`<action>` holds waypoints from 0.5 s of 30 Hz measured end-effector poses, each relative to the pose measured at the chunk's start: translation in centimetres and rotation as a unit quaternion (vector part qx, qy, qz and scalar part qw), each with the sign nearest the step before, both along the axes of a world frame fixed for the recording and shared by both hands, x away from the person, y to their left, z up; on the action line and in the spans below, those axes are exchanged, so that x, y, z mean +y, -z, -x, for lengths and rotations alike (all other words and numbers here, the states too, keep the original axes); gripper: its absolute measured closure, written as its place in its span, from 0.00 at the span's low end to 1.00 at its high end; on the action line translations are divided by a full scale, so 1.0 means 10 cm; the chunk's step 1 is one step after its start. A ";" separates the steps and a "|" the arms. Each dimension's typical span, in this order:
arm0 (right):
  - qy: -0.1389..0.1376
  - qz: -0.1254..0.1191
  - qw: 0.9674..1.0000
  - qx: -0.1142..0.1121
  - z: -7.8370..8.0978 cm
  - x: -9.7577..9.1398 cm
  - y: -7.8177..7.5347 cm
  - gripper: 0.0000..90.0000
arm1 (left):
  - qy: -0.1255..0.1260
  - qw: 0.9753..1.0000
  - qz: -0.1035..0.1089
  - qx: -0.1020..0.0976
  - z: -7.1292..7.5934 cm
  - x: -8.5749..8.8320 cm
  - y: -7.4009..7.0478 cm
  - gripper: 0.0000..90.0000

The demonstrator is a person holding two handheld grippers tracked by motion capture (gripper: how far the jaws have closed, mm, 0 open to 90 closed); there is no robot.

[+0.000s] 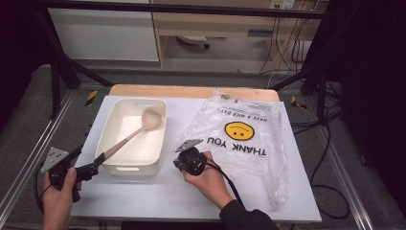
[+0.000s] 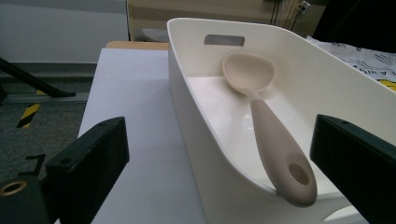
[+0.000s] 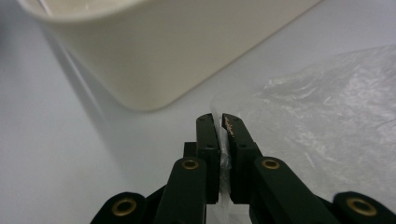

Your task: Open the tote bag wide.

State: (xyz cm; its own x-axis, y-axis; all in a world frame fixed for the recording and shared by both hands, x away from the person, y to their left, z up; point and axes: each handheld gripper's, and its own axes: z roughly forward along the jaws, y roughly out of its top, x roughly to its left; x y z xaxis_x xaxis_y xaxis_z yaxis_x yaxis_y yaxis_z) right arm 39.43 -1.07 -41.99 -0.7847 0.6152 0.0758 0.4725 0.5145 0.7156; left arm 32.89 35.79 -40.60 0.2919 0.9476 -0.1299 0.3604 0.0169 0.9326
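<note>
I count two grippers: my left gripper and my right gripper. One white tub sits just ahead of the left gripper, with one spoon in it. One clear plastic bag lies beside the right gripper. All rest on one table.
</note>
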 end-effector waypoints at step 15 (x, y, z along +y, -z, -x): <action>0.023 -0.046 0.998 -0.025 -0.18 0.01 -0.34 0.96 | 0.002 1.000 -0.003 0.002 -0.01 -0.01 0.00 0.05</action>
State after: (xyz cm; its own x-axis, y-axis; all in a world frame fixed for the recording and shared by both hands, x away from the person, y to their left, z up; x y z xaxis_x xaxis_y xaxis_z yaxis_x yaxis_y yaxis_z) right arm 41.24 -0.98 -38.60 -0.7604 0.6425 0.0951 0.4562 0.4242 0.7822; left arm 32.96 35.67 -40.63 0.2957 0.9469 -0.1264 0.3644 0.0105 0.9312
